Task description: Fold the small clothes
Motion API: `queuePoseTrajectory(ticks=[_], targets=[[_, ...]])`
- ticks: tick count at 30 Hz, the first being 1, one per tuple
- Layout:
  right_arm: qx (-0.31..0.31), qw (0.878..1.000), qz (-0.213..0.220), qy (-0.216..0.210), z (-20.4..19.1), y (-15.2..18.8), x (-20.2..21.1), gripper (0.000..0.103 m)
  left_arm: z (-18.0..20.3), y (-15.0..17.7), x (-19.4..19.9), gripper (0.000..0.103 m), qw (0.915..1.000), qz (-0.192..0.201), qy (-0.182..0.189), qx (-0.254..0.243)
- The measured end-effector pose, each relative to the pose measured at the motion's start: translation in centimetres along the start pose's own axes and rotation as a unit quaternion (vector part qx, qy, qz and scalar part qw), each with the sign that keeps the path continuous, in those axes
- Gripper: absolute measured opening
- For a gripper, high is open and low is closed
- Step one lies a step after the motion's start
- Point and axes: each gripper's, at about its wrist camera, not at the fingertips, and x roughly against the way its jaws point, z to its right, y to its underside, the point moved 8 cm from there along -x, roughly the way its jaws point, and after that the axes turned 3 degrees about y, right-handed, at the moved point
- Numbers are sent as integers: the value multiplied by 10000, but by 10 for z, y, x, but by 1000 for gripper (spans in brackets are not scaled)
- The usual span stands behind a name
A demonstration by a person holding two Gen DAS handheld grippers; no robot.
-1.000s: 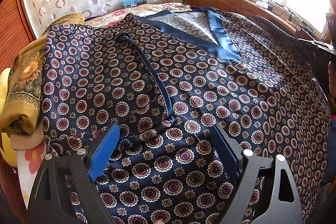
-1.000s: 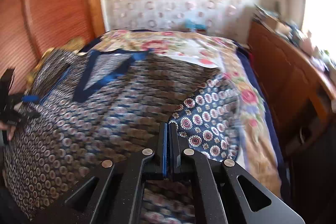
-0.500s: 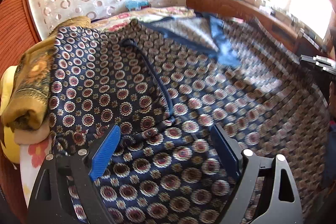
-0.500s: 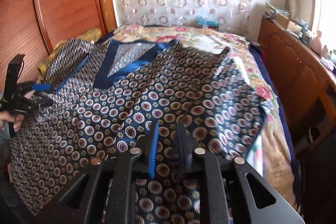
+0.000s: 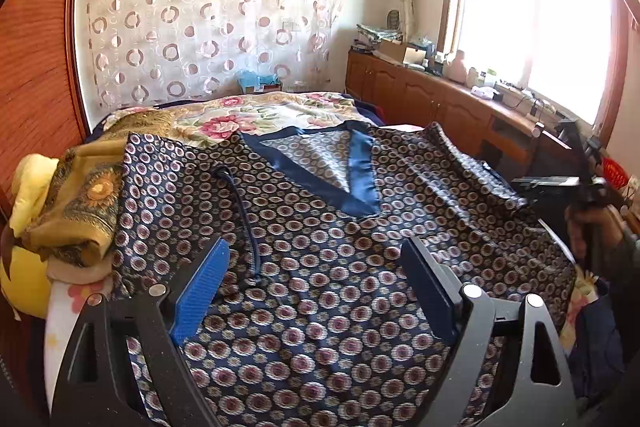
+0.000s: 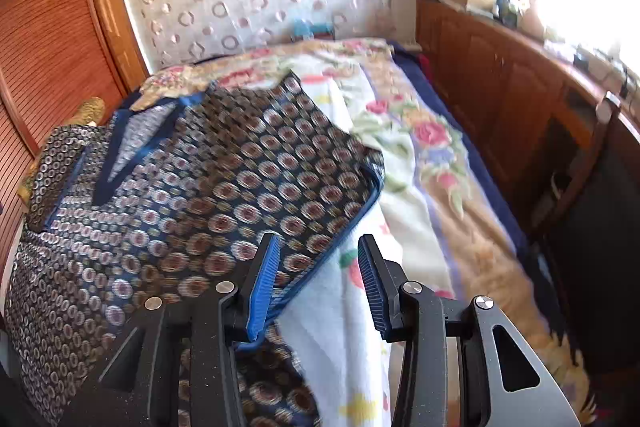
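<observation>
One navy patterned garment (image 5: pixel 320 267) w/ medallion print lies spread flat across the bed (image 6: pixel 420 187), on top of a floral blanket (image 5: pixel 248 119). Its solid blue V-neck trim (image 5: pixel 352 179) points toward the near side; a thin dark cord (image 5: pixel 244 211) runs down the front, left of centre.

Surroundings: at the garment's left edge sits a pile, one folded mustard-gold cloth (image 5: pixel 80 211) over one yellow pillow (image 5: pixel 28 227), touching the garment's side. Wood slatted wardrobe (image 6: pixel 48 39) on the left, sheer circle-print curtain (image 5: pixel 208 15) behind the bed head, long wood cabinet (image 5: pixel 432 99) w/ clutter under the window (image 5: pixel 532 19) on the right. Small blue item by the bed head, too small to tell.

Two hand-held grippers. Left hand-held gripper (image 5: pixel 316 287): jaws wide apart above the lower front of the garment, nothing pinched btwn them. Right hand-held gripper (image 6: pixel 316 279): jaws have just been opening, now partly apart; the garment's right hem edge lies btwn them by the left pad, not pressed. In the left view the right hand-held gripper shows at far right, held by a person's hand (image 5: pixel 588 231), beside the garment's right edge.
</observation>
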Motion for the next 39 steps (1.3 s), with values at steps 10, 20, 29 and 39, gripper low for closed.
queuePoseTrajectory(ticks=[10, 20, 29, 39], targets=[[445, 9980, -220, 385, -6, -3, -22, 37, 19, 5, 8, 89, 9998, 20, 74, -196], [876, 9955, -33, 346, -25, -12, -30, 2, 20, 12, 4, 89, 9998, -59, 123, -165], [1136, 9913, 629, -202, -83, -52, 0, 1, 11, 12, 7, 89, 10000, -12, 37, -70], [1751, 9760, 786, -1026, -159, -51, 13, 2, -1, 13, 11, 89, 10000, 20, -66, 28]])
